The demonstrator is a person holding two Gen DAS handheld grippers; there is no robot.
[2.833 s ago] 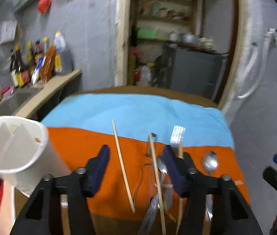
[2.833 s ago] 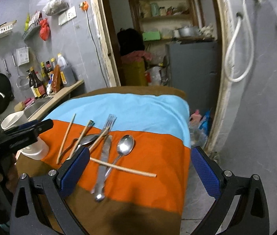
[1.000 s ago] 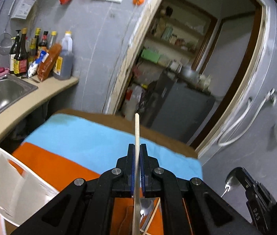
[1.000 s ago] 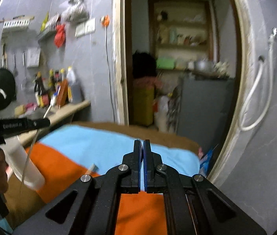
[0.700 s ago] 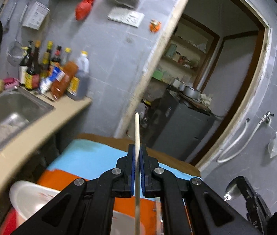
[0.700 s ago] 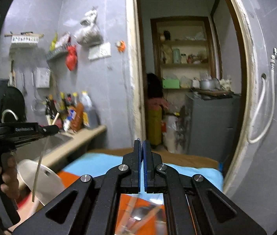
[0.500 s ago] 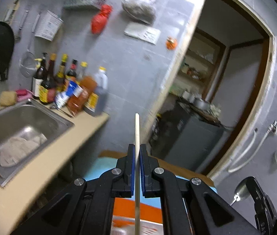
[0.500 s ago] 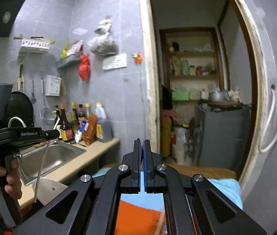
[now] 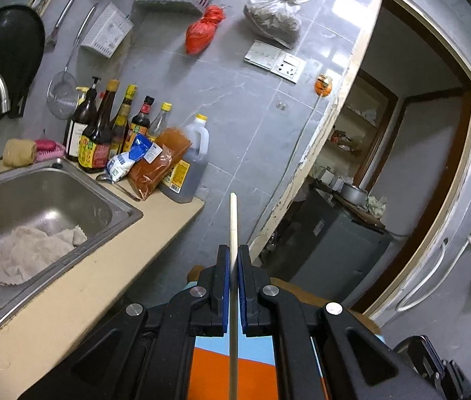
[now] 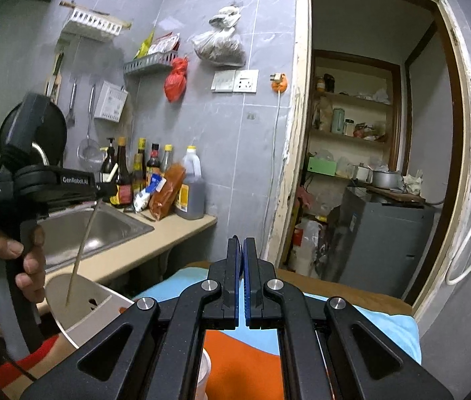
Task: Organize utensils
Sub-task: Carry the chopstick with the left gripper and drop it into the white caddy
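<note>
Both grippers lifted off the cloth-covered table since the earlier frames, views now on the kitchen wall and sink. Left gripper [image 9: 232, 256] clamped on a wooden chopstick [image 9: 233, 220], blue pads pinching it mid-length; the stick runs up past the fingertips and down below the jaws. In the right wrist view the same chopstick [image 10: 80, 253] hangs tilted, lower tip over the mouth of the white utensil holder [image 10: 82, 303] with its inner divider; tip inside or just above, cannot tell. Right gripper [image 10: 242, 250] closed tight, whether anything is pinched in it cannot be made out. Orange-and-blue cloth [image 10: 245, 363] below. Sauce bottles [image 9: 112, 133] beside the steel sink [image 9: 35, 200].
</note>
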